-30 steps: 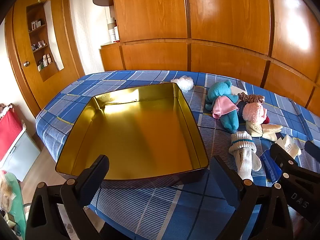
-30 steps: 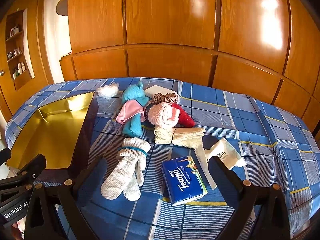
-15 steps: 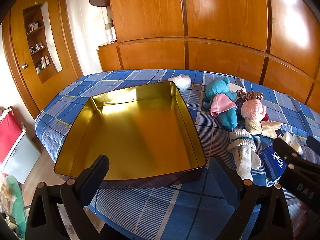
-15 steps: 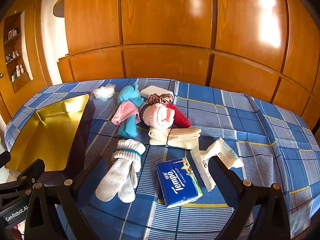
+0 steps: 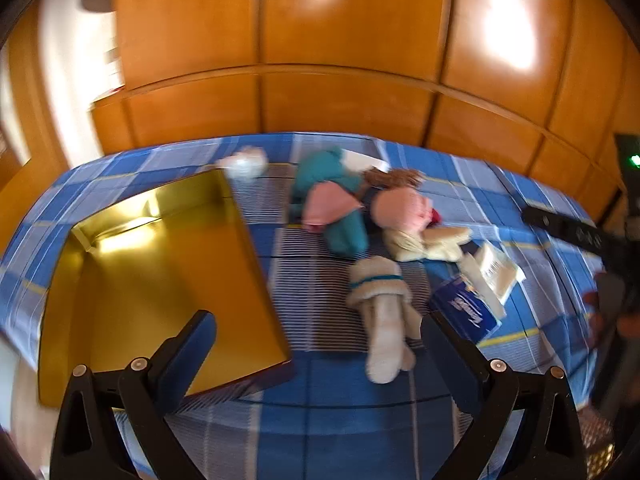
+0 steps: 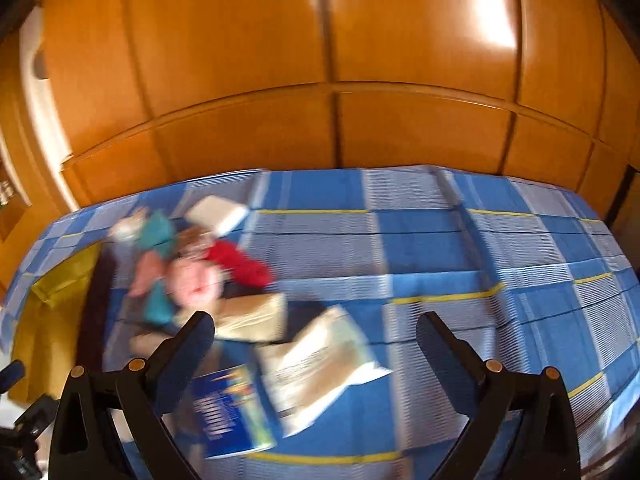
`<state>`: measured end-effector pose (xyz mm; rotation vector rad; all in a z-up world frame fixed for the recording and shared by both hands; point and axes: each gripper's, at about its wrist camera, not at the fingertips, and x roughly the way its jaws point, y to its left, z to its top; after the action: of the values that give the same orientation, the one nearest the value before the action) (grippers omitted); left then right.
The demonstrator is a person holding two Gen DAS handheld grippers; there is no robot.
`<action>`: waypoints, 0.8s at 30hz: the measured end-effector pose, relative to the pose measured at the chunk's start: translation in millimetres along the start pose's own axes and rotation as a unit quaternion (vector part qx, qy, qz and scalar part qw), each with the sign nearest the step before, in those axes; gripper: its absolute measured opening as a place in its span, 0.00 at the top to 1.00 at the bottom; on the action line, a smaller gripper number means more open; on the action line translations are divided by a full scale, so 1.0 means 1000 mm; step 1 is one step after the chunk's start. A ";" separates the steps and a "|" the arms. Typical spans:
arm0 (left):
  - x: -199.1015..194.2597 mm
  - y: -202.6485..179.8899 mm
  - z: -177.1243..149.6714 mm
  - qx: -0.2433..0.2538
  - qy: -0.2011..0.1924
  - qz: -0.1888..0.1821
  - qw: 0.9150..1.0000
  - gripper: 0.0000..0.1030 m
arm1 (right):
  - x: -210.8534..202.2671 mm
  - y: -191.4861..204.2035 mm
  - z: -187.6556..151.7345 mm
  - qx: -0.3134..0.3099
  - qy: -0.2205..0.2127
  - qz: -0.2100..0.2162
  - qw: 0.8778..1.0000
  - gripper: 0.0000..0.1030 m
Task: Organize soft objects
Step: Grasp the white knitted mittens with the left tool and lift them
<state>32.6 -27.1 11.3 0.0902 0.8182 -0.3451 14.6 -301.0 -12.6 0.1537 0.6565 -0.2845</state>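
A gold tin tray (image 5: pixel 160 276) lies on the blue checked cloth (image 5: pixel 332 396), left in the left wrist view. Right of it sits a pile: a teal and pink soft toy (image 5: pixel 332 204), a pink plush (image 5: pixel 400 208), a cream folded cloth (image 5: pixel 428 244), white socks (image 5: pixel 384 312), a blue tissue pack (image 5: pixel 464 312) and a white packet (image 5: pixel 496 272). My left gripper (image 5: pixel 318 340) is open and empty, just short of the socks. My right gripper (image 6: pixel 314 340) is open and empty over the white packet (image 6: pixel 320 364) and the tissue pack (image 6: pixel 228 412). Both views are blurred.
Wooden wardrobe panels (image 5: pixel 340 80) stand behind the table. A white cotton ball (image 5: pixel 244 164) lies past the tray's far corner. A white pad (image 6: pixel 216 214) and a red item (image 6: pixel 240 268) lie at the pile's back. Bare cloth (image 6: pixel 480 264) spreads to the right.
Both grippers have swung to the right. The tray has slid toward the left of each view, and the pile sits more central in the left wrist view. Both stay open.
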 end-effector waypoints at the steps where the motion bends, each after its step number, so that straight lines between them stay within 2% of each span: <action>1: 0.005 -0.005 0.003 0.011 0.009 -0.005 1.000 0.01 | 0.005 -0.011 0.002 0.002 0.003 -0.011 1.000 0.00; 6: 0.028 -0.023 0.010 0.026 0.045 -0.039 0.998 0.12 | 0.021 -0.043 -0.001 0.030 0.012 -0.025 0.999 0.00; 8: 0.040 -0.029 0.013 0.028 0.063 -0.045 0.997 0.13 | 0.028 -0.049 -0.005 0.045 0.022 -0.020 0.999 0.00; 11: 0.059 -0.038 0.017 0.039 0.079 -0.037 0.995 0.19 | 0.032 -0.052 -0.003 0.058 0.031 -0.006 0.998 0.00; 14: 0.081 -0.044 0.021 0.046 0.097 -0.031 0.994 0.29 | 0.032 -0.055 -0.003 0.064 0.028 -0.003 0.998 0.00; 16: 0.093 -0.048 0.022 0.051 0.109 -0.032 0.992 0.40 | 0.033 -0.059 -0.002 0.079 0.031 0.006 0.996 0.00; 21: 0.125 -0.057 0.015 0.058 0.143 -0.023 0.988 0.45 | 0.030 -0.069 0.000 0.103 0.023 0.014 0.994 0.00; 24: 0.130 -0.058 0.011 0.065 0.140 -0.019 0.988 0.55 | 0.029 -0.070 0.002 0.112 0.025 0.045 0.992 0.00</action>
<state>103.1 -118.6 -72.4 0.2485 1.0763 -0.4280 15.9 -374.0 -32.1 0.4051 0.6636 -0.2671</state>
